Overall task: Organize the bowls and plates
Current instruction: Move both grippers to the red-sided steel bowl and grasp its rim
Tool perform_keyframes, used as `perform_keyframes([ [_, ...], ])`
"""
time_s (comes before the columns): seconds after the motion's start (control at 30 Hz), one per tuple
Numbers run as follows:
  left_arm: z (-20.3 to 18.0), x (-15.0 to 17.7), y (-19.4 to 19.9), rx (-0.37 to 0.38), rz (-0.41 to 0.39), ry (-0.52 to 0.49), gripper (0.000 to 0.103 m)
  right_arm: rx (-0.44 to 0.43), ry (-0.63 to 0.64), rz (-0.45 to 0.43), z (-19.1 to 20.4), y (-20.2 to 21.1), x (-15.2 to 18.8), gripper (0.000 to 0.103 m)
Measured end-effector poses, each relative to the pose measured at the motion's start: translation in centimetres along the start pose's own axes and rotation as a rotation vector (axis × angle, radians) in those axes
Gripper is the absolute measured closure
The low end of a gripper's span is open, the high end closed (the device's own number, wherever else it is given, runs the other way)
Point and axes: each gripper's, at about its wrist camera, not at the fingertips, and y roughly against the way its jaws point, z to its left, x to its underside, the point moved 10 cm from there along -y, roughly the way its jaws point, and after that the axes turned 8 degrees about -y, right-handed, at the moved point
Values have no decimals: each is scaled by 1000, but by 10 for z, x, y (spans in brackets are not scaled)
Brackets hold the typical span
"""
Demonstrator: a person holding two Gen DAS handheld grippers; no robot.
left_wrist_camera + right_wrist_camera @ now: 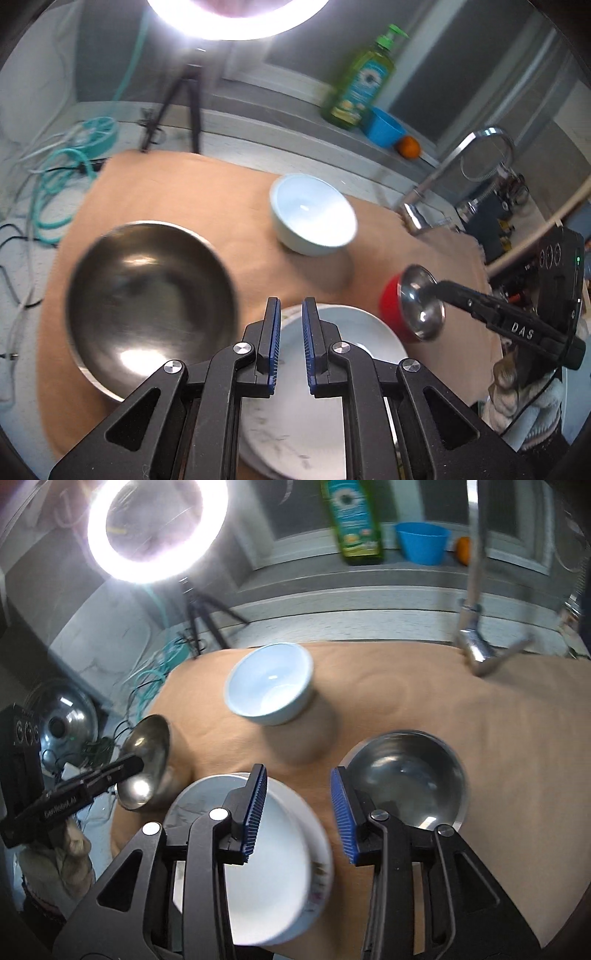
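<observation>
A tan cloth (166,192) carries the dishes. On its left sits a large steel bowl (147,306), which the right wrist view also shows (147,760). A pale white bowl (314,214) (269,683) stands toward the back. My left gripper (291,301) hovers over stacked white plates (332,332), pads nearly together with nothing between them. My right gripper (298,771) is open above the same plates (273,867). A second steel bowl (406,775), red outside (391,306), lies just beyond its right finger. Each gripper shows in the other view, the left (138,762) and the right (439,286), tip beside a steel bowl.
A ring light on a tripod (155,528) stands behind the cloth, with teal cables (62,192) to its left. A green soap bottle (365,81), a blue tub (384,127) and an orange (409,147) sit on the sill. A chrome faucet (424,206) rises at the right.
</observation>
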Motion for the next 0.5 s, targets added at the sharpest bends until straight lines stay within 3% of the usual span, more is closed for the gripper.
perform_keyframes([
  [0.23,-57,-1,-36,75,62,-68,93,78,-95,-23,-65,16,0,59],
  [0.5,-100,3,-70,145,134,-112,87,109,-144,9,-102,7,4,58],
])
